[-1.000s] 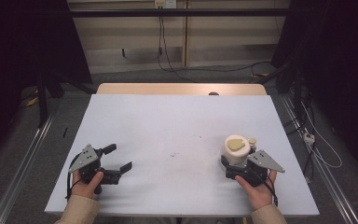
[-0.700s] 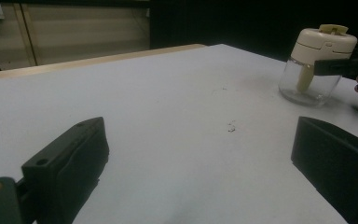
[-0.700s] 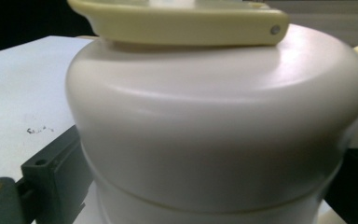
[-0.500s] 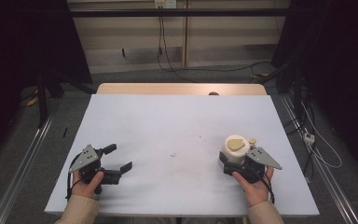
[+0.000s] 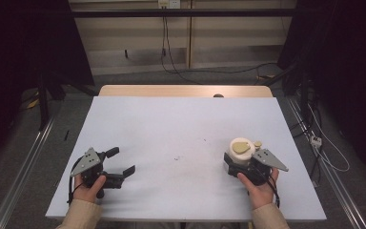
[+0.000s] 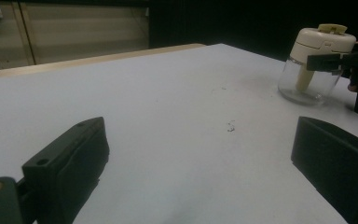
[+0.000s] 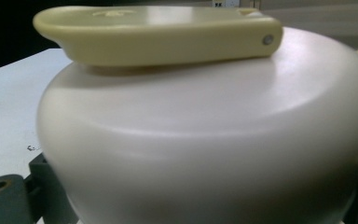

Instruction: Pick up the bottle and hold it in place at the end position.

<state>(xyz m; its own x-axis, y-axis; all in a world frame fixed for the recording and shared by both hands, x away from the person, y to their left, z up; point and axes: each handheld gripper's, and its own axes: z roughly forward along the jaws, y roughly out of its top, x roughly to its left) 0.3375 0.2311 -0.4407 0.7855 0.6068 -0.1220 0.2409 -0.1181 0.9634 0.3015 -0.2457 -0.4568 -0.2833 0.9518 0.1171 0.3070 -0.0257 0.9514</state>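
Little has shifted since 1 second ago: your right hand and its load have edged slightly toward your side of the table (image 5: 181, 124), while your left hand has stayed put. Your right gripper (image 5: 248, 164) has its 2 jaws pinching the jar (image 5: 240, 153) just below the lid, and the jar stands upright on the table, well to the right of the small dark scuff mark (image 5: 177, 158) at mid-table. Your left gripper (image 5: 116, 162) sits well to the left of that mark, its 2 jaws spread wide with nothing between them. The jar has a clear, rounded body (image 6: 307, 84) that looks like glass or hard plastic, a domed cream lid (image 7: 205, 140) with a smooth satin finish, and a flat yellowish tab (image 7: 158, 35) pinned on top; a pale stem shows inside through the wall. Expect it to be light and apparently empty, rigid, and slick on both lid and body, so it may slip or twist under a loose pinch. If the body is glass, it could crack when knocked. Grip where you are now, at the band under the lid, and treat the hinged tab as the weak part.
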